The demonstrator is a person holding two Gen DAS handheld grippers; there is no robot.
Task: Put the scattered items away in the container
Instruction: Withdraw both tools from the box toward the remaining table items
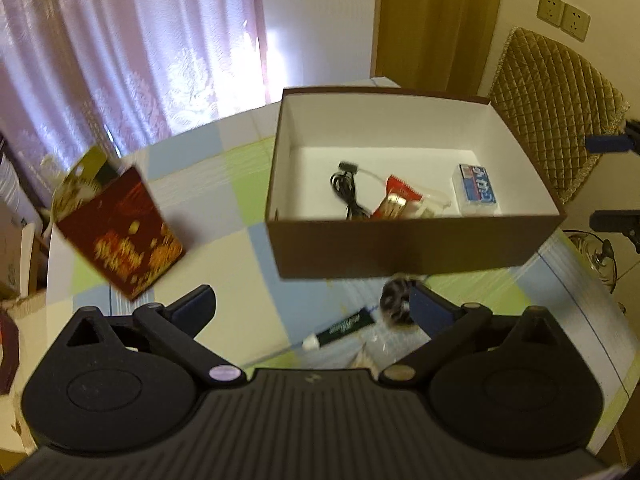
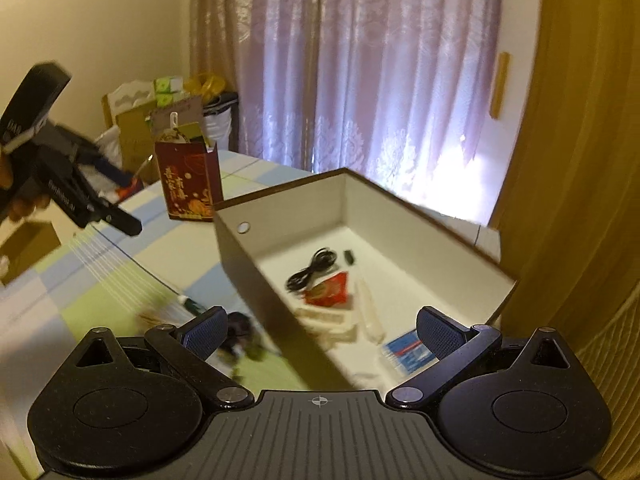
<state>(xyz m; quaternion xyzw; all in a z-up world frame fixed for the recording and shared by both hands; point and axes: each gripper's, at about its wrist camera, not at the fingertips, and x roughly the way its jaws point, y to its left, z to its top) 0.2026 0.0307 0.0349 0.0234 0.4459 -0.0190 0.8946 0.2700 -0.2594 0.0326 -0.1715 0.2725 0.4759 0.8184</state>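
The left gripper [image 1: 310,304] is spread wide and holds nothing; the right gripper [image 2: 320,330] is likewise wide apart and empty, straddling the near wall of the cardboard box [image 2: 256,280]. On the checked tablecloth [image 1: 224,208] before the box lie a green tube [image 1: 344,328] and a blurred dark bundle [image 1: 394,300]. Inside the box rest a black cable [image 1: 346,192], a red packet [image 1: 394,202] and a blue-and-white pack [image 1: 476,190]. Farther left stands a red gift bag [image 1: 120,232].

Left tongs [image 1: 310,306] and right tongs [image 2: 322,330] both spread wide, empty
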